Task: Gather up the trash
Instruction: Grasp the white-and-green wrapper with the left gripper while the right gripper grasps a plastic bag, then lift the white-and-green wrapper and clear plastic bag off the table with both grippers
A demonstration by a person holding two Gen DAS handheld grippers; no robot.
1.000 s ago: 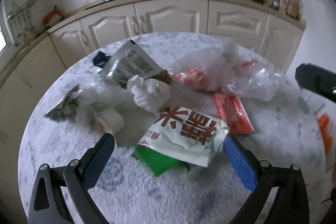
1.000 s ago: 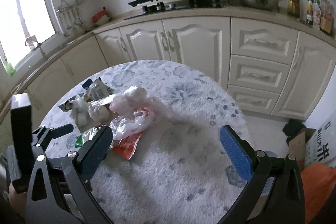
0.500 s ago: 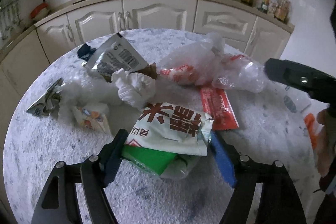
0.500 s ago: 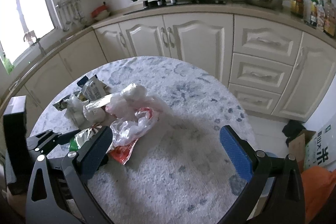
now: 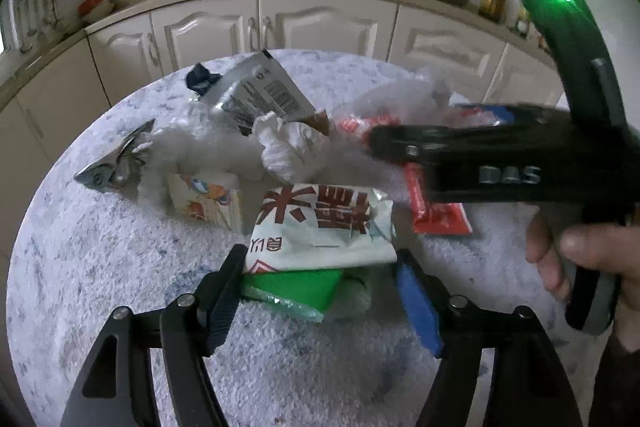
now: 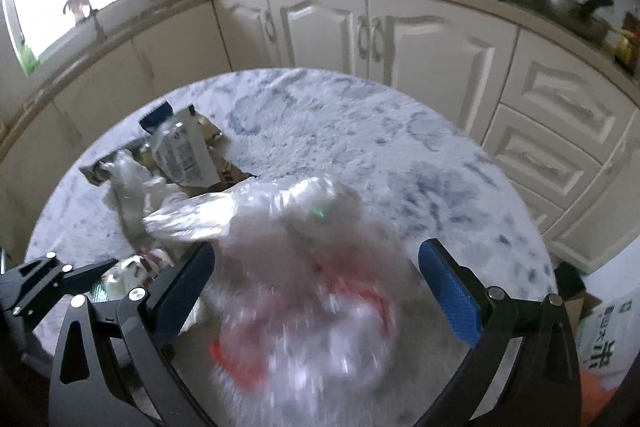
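Trash lies heaped on a round white table (image 5: pixel 100 267). My left gripper (image 5: pixel 320 279) is partly closed around a white packet with red characters (image 5: pixel 320 223) and the green wrapper (image 5: pixel 296 287) under it; its pads touch the packet's sides. My right gripper (image 6: pixel 316 275) is open, with its fingers on either side of a blurred clear plastic bag (image 6: pixel 312 267) with red inside. In the left wrist view the right gripper's body (image 5: pixel 500 163) crosses the pile from the right. A silver pouch (image 5: pixel 260 95), crumpled white tissue (image 5: pixel 292 151) and a red sachet (image 5: pixel 436 215) lie behind.
A small printed carton (image 5: pixel 204 199) and a foil scrap (image 5: pixel 116 163) lie at the pile's left. White kitchen cabinets (image 6: pixel 400 39) and a counter with a stove ring the table's far side. A cardboard box and bag (image 6: pixel 600 327) sit on the floor at right.
My left gripper has narrowed onto the white packet. My right gripper has swung left and down over the plastic bag, and its body now fills the right of the left wrist view.
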